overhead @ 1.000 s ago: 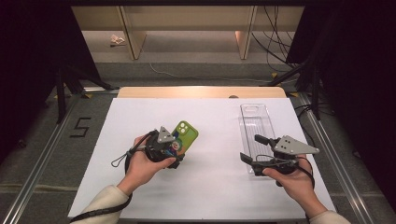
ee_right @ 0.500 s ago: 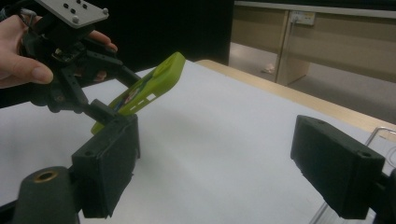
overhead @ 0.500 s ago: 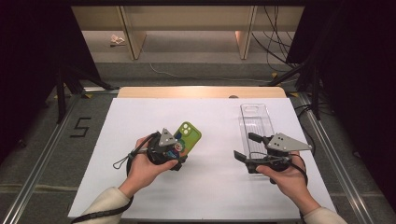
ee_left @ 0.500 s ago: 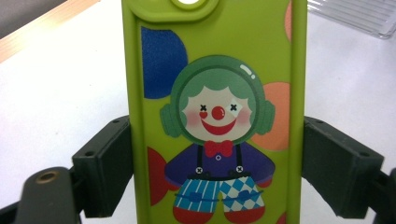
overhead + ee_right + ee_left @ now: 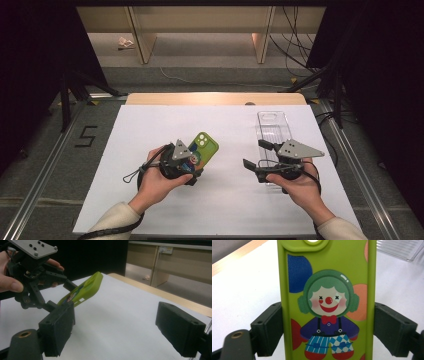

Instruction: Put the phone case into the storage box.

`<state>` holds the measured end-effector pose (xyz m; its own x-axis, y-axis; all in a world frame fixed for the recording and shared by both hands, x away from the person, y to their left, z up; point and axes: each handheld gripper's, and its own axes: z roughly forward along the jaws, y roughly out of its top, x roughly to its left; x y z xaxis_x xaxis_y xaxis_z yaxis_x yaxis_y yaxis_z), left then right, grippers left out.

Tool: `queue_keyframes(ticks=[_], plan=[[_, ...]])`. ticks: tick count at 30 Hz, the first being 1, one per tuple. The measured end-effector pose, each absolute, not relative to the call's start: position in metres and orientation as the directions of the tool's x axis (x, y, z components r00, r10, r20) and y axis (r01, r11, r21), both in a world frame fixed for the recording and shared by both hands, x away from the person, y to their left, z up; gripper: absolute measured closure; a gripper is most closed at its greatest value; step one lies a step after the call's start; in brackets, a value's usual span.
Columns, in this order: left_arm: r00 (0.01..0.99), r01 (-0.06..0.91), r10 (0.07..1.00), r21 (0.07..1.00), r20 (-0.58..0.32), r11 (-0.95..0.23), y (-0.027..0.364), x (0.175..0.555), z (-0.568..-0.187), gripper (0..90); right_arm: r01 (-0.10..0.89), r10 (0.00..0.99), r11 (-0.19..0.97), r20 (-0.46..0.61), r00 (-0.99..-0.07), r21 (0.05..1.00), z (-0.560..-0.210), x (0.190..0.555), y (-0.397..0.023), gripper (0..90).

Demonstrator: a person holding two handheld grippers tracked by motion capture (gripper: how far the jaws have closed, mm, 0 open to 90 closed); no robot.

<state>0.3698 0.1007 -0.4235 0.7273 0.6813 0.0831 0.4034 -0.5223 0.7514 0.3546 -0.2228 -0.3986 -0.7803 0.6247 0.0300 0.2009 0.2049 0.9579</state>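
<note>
Green phone case (image 5: 204, 149) sits left of centre over the white surface (image 5: 225, 210), gripped across its width by the left gripper (image 5: 187, 162), far end tilted up off the surface. Left gripper view: fingers (image 5: 268, 331) press both long sides of the case (image 5: 327, 302); printed on it is a clown with green hair, red nose, red bow tie, blue checked trousers, plus blue and orange dots, with the camera cutout at the top edge. No readable lettering on it.

Right gripper view shows the case (image 5: 86, 288) side-on, raised at an angle, with the left gripper (image 5: 58, 288) and hand (image 5: 10, 277) behind it; its own fingers (image 5: 58, 328) stand wide with nothing between.

High view: right gripper (image 5: 260, 155) at right, over the near end of a clear plastic tray (image 5: 272, 127) that lies lengthwise toward the far edge. A "5" (image 5: 86, 136) is marked on the floor left of the surface. Open room between the grippers and across the far left of the surface; wooden strip (image 5: 215, 98) along the far edge.
</note>
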Motion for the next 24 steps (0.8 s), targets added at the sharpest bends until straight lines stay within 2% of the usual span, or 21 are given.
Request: queue_keyframes(ticks=[24], plan=[[0.744, 0.380, 0.662, 0.759, 0.089, -0.528, 0.093, 0.363, -0.422, 16.2, 0.208, 0.619, 0.200, 0.041, -0.784, 0.958, -0.398, 0.363, -0.211, 17.0]])
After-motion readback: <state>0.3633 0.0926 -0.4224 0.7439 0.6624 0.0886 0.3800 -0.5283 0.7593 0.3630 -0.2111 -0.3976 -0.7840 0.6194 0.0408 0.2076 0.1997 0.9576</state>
